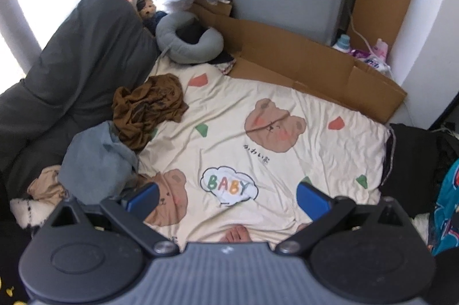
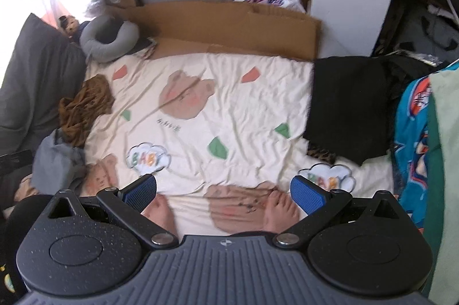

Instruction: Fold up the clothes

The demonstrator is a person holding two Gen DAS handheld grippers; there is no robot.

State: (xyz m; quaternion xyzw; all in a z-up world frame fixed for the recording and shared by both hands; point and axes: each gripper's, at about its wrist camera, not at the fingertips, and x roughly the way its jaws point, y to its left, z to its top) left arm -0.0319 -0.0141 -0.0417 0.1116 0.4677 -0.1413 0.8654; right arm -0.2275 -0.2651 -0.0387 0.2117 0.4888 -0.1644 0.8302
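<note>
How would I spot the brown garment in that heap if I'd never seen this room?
Start at the cream bear-print sheet and go to its left edge, beside the big dark grey cushion. A row of loose clothes lies there; the brown garment is the farthest, just before the grey ring pillow. It alone is crumpled and rust-brown; the blue-grey garment lies nearer.

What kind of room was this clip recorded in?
Most likely a bedroom, with the person standing on a bed or floor mattress. A bear-print sheet covers it, dark pillows line the left edge, and unfolded clothes lie in a heap beside them.
</note>
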